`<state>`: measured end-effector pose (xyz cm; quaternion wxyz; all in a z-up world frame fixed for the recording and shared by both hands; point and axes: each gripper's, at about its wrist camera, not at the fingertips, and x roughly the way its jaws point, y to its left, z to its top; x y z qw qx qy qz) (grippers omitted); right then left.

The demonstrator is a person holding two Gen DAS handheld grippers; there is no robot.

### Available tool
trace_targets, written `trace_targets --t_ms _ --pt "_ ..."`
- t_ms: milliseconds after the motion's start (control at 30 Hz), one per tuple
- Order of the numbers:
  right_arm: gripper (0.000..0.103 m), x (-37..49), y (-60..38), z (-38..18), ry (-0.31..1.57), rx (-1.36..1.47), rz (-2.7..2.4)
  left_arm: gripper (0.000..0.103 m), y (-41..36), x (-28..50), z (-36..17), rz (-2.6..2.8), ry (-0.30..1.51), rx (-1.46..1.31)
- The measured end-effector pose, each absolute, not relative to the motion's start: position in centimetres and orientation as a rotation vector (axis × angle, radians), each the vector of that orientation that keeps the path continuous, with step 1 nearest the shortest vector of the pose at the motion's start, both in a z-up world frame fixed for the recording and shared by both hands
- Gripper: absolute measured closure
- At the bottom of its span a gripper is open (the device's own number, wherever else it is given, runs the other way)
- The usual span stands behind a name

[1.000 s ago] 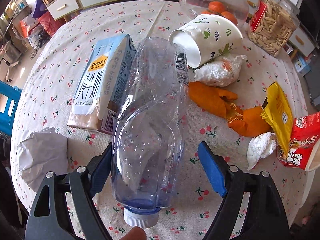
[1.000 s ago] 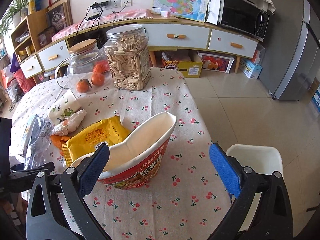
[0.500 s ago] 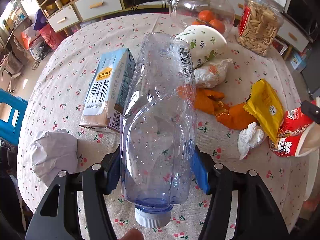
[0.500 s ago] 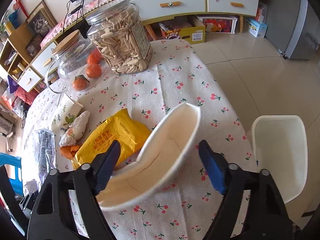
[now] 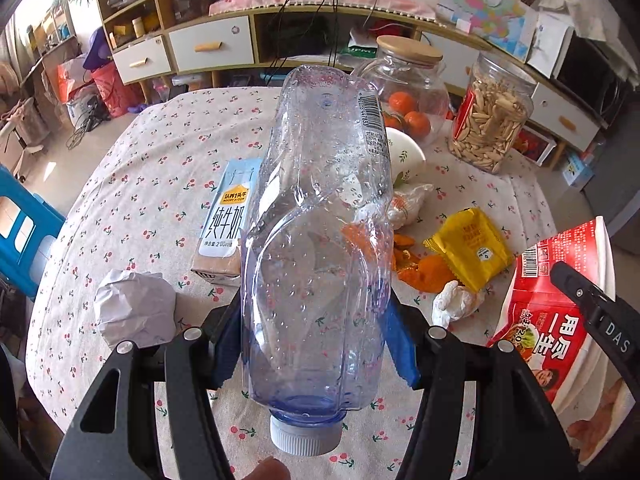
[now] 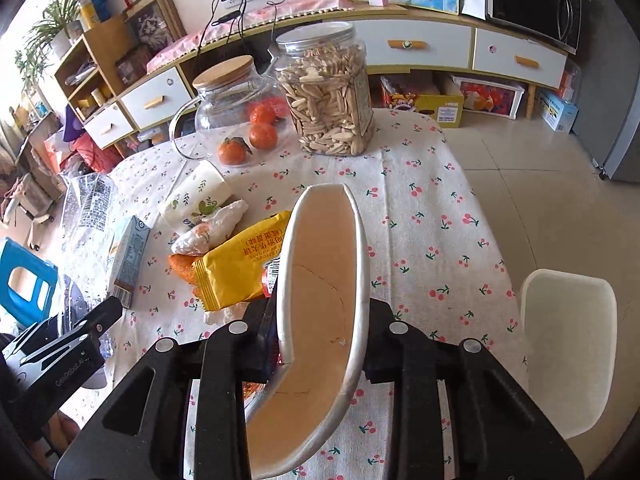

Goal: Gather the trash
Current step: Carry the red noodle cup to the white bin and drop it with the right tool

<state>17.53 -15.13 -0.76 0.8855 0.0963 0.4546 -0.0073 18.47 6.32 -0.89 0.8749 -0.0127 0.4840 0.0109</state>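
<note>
My left gripper (image 5: 316, 344) is shut on a crushed clear plastic bottle (image 5: 320, 240), cap toward me, held above the table. My right gripper (image 6: 320, 332) is shut on a squashed red noodle cup (image 6: 320, 320), lifted off the table; the cup also shows in the left wrist view (image 5: 560, 320). On the cherry-print tablecloth (image 5: 152, 184) lie a milk carton (image 5: 228, 220), a crumpled paper ball (image 5: 134, 308), a yellow wrapper (image 5: 468, 248), orange peel (image 5: 420, 268), a white tissue (image 5: 456, 304), a tipped paper cup (image 6: 196, 200) and a crumpled wrapper (image 6: 212, 232).
A glass jar of tangerines (image 6: 236, 116) and a plastic jar of seeds (image 6: 328, 96) stand at the table's far side. A white bin (image 6: 568, 344) stands on the floor to the table's right. A blue stool (image 5: 20, 224) is at the left.
My left gripper closed on the bottle and lifted it. My right gripper closed on the noodle cup, squashing it, and raised it off the table.
</note>
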Motion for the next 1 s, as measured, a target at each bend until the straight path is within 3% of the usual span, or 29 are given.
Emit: trace_targets --t_ms 1000 --pt "0.073 13.1 -22.1 1.0 0.696 0.097 -0.203 0.043 -1.8 15.8 0.1 -0.081 0.842 -0.002"
